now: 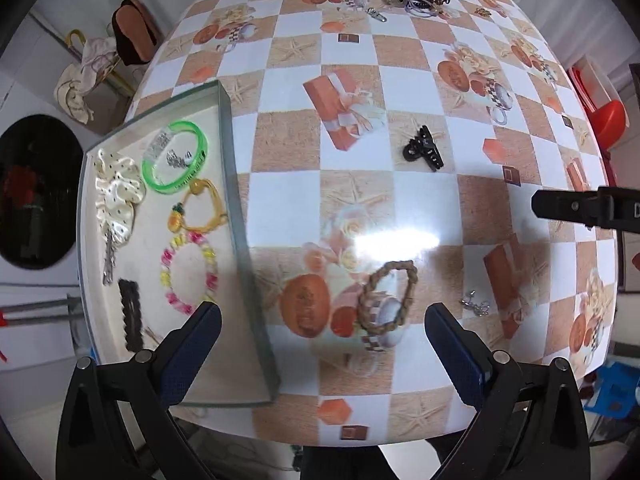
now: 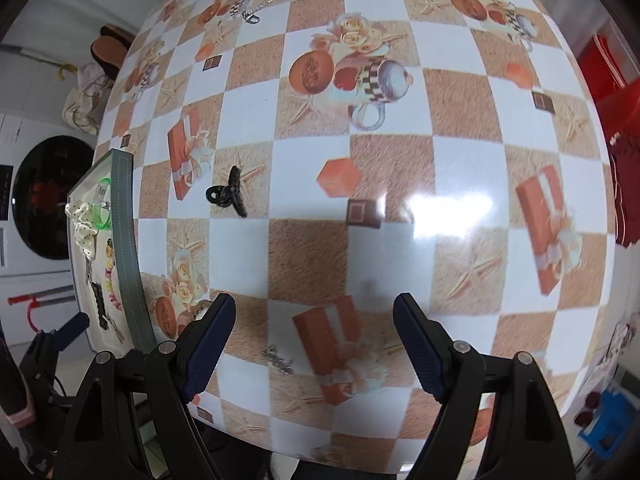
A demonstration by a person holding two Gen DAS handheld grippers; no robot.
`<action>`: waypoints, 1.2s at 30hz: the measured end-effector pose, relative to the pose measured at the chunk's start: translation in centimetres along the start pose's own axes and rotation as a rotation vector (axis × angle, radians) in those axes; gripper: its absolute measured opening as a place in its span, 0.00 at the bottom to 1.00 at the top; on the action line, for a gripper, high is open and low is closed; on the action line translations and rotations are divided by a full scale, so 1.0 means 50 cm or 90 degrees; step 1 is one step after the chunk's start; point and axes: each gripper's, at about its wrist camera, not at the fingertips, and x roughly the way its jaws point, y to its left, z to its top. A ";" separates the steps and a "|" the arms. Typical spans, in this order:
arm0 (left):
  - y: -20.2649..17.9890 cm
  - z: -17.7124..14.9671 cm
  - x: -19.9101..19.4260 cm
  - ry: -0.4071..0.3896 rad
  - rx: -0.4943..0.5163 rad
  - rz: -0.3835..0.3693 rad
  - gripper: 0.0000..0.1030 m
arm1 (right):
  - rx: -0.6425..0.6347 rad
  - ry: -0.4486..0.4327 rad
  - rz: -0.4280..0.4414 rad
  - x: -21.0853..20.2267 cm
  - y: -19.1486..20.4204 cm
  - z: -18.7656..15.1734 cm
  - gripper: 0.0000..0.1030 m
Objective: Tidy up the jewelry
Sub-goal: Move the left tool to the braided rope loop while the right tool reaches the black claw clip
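The left claw [image 1: 322, 344] hangs released over the braided bracelet [image 1: 386, 298] at lower centre, outside the tray [image 1: 236, 184]. It looks light and limp; pinching one braided side should hold. The right claw [image 2: 314, 340] is released too. The glossy checked counter [image 1: 420, 84] looks slippery.

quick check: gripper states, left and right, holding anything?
Left gripper: open, holding nothing; the braided brown bracelet lies on the table between its fingers.
Right gripper: open, holding nothing; only tablecloth between its fingers.
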 end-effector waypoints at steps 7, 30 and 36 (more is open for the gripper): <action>-0.017 -0.011 0.028 0.019 -0.023 -0.008 1.00 | -0.028 0.015 0.003 0.003 -0.010 0.014 0.81; -0.030 -0.043 0.169 0.044 -0.043 -0.030 0.81 | -0.093 0.043 0.016 0.098 0.109 0.105 0.81; -0.022 -0.045 0.179 0.026 -0.049 -0.039 0.81 | -0.113 0.046 0.009 0.137 0.154 0.132 0.68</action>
